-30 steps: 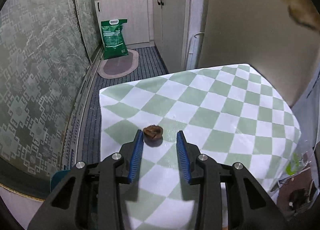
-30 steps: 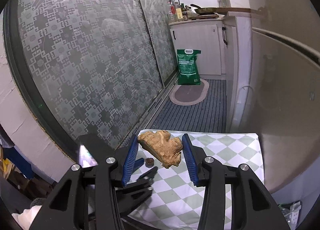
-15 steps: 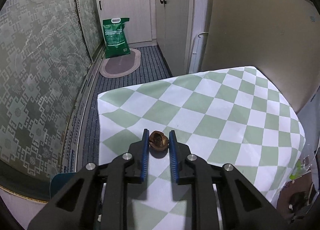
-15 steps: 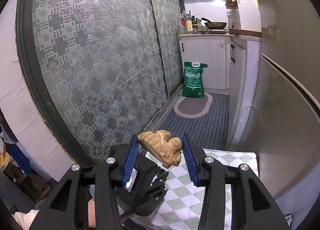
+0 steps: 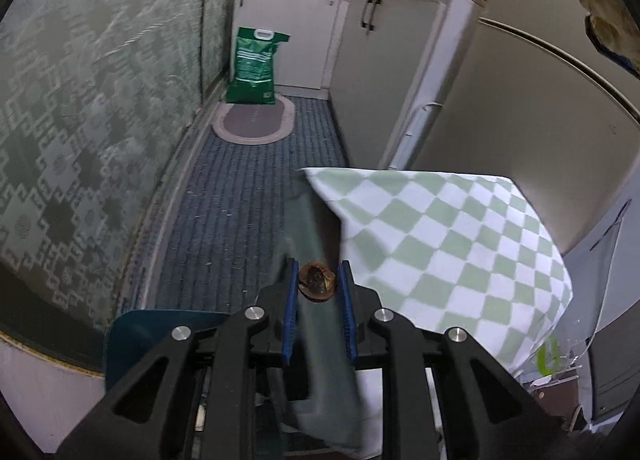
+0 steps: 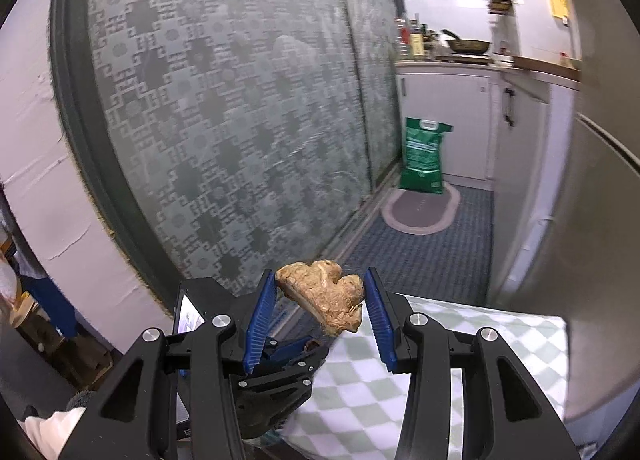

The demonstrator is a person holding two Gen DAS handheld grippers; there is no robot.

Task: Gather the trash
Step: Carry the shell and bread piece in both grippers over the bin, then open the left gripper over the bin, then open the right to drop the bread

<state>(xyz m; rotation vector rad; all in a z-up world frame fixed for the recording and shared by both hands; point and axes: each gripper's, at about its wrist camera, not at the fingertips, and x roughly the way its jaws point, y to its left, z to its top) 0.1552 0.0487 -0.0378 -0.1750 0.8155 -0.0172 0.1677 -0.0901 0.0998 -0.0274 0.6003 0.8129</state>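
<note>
My left gripper (image 5: 317, 286) is shut on a small brown nut shell (image 5: 316, 287) and holds it off the table, over its left edge. My right gripper (image 6: 321, 302) is shut on a tan ginger-like lump (image 6: 326, 304) and holds it high above the table. The lump also shows at the top right of the left wrist view (image 5: 608, 15). The left gripper also shows in the right wrist view (image 6: 280, 356), below and left of my right one. The table has a green-and-white checked cloth (image 5: 460, 244).
A patterned glass sliding door (image 5: 80, 119) runs along the left. A green bag (image 5: 254, 67) and an oval mat (image 5: 254, 125) lie on the striped floor. White cabinets (image 5: 384, 59) and a fridge (image 5: 520, 107) stand right. A clear bag (image 5: 568, 344) hangs at the table's right.
My left gripper shut on the nut shell, lifted it off the cloth and swung left past the table edge. My right gripper kept the lump and rose.
</note>
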